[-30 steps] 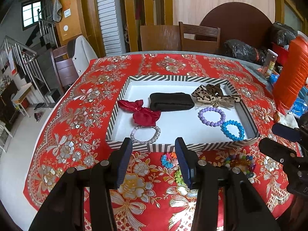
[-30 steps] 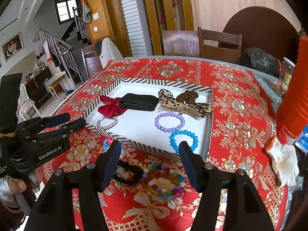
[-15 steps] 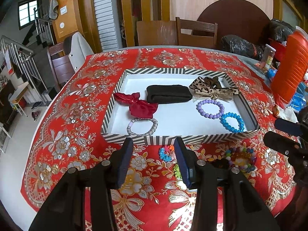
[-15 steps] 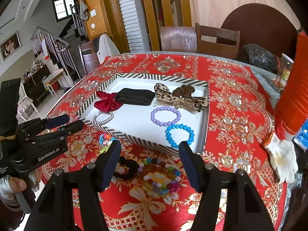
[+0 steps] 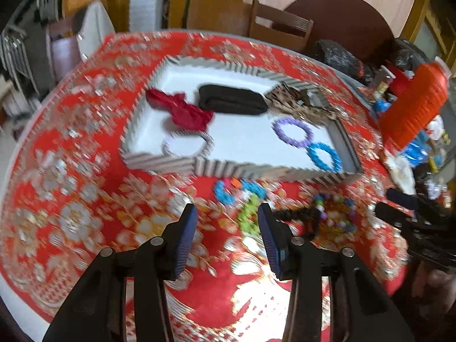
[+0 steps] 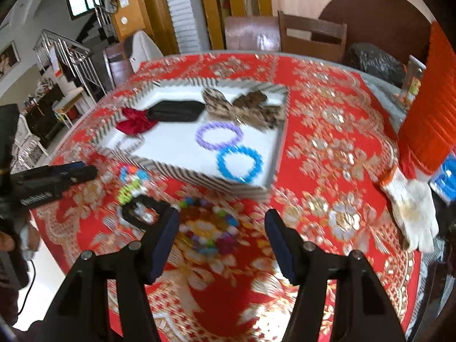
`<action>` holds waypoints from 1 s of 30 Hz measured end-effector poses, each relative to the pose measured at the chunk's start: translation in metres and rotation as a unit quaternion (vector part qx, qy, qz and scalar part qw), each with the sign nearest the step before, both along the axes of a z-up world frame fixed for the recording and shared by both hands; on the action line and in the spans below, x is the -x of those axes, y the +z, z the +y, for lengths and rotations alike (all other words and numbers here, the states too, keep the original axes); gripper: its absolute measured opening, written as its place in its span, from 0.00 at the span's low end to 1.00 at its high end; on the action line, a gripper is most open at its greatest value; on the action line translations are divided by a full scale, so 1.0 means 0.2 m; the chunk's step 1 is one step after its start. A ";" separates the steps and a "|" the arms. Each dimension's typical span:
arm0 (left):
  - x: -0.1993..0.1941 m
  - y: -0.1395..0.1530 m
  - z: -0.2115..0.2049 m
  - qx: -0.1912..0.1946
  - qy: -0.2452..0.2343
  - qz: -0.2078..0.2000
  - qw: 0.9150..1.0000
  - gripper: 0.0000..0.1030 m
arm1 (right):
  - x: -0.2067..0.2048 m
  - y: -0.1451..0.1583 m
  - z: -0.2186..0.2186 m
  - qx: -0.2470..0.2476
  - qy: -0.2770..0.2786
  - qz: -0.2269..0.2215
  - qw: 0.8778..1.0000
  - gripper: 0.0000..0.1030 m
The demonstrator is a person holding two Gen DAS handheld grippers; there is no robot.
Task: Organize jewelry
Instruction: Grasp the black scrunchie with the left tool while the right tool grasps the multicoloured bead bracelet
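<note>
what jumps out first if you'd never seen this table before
The red floral cloth covering the table, with a striped tray on it holding bows, a purple bracelet and a blue bracelet. On the cloth in front of the tray lie loose bright beads, with both open claws above them.

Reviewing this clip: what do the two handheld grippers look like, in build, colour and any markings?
Both are matte black plastic with silver pivot bolts on the linkages. The left gripper and the right gripper each carry two flat fingers faced with ribbed dark blue pads. Seen from the right wrist view, the left gripper's body bears blurred white lettering; a dark cable hangs beneath it.
</note>
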State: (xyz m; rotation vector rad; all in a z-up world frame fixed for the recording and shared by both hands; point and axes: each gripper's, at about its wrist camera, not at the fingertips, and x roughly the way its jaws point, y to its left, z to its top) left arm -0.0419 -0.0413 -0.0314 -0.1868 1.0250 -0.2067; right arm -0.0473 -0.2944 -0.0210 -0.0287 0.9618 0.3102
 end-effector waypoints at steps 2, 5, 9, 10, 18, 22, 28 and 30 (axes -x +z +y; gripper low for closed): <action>0.00 -0.03 -0.01 0.027 -0.011 0.021 0.999 0.54 | -0.01 -0.03 -0.04 0.000 -0.008 0.012 1.000 0.60; 0.00 -0.09 -0.05 0.068 -0.026 0.059 0.996 0.54 | -0.05 -0.09 -0.07 -0.011 -0.009 0.034 0.999 0.49; -0.02 -0.14 -0.11 0.090 -0.020 0.083 0.992 0.54 | -0.12 -0.16 -0.02 0.002 0.010 0.047 0.999 0.39; -0.02 -0.15 -0.11 0.098 -0.016 0.088 0.991 0.54 | -0.13 -0.17 -0.01 0.007 0.016 0.048 0.999 0.38; -0.06 -0.19 -0.16 0.119 0.012 0.106 0.987 0.54 | -0.20 -0.23 0.03 0.022 0.038 0.047 0.998 0.32; -0.07 -0.20 -0.17 0.113 0.020 0.107 0.988 0.54 | -0.18 -0.23 0.05 0.023 0.046 0.048 0.998 0.29; -0.08 -0.20 -0.21 0.106 0.024 0.112 0.988 0.54 | -0.17 -0.25 0.08 0.026 0.061 0.050 0.997 0.29; -0.08 -0.20 -0.23 0.110 0.017 0.119 0.987 0.54 | -0.18 -0.25 0.06 0.005 0.059 0.055 0.997 0.13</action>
